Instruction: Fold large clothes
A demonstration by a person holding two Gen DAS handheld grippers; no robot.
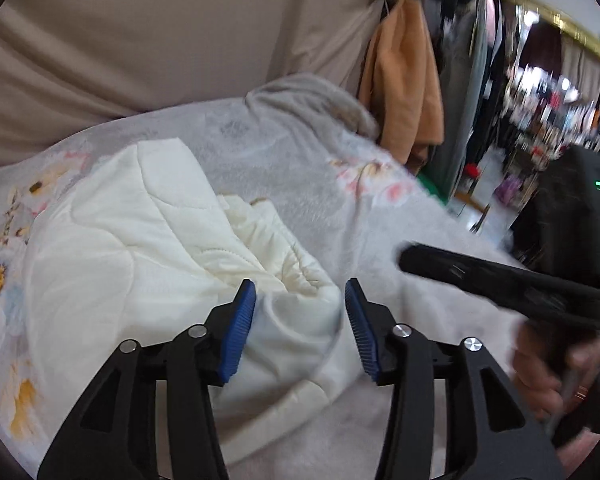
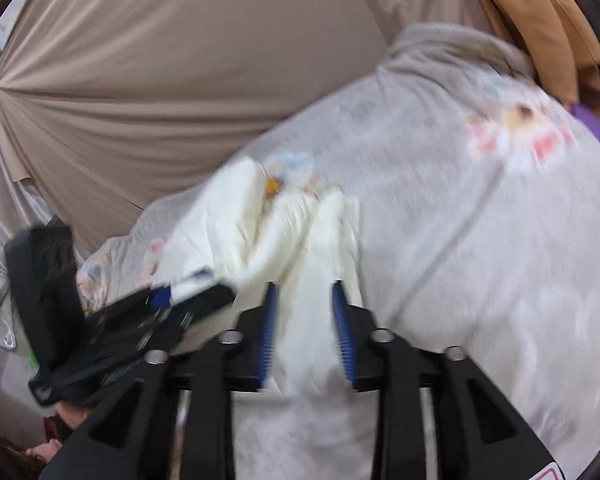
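A cream quilted garment (image 1: 140,248) lies crumpled on a grey floral blanket (image 1: 300,168). My left gripper (image 1: 300,300) is open, its blue pads on either side of a bunched cream fold, not clamped. In the right wrist view the garment (image 2: 300,232) lies ahead, blurred. My right gripper (image 2: 304,296) is open with cream fabric between its pads. The right gripper's black body (image 1: 520,292) shows at the right of the left wrist view, and the left gripper (image 2: 140,312) shows at the left of the right wrist view.
A beige curtain (image 1: 160,32) hangs behind the blanket. An orange cloth (image 1: 404,80) hangs at the back right. A cluttered shop area (image 1: 540,120) lies to the right. The blanket (image 2: 480,240) spreads to the right of the garment.
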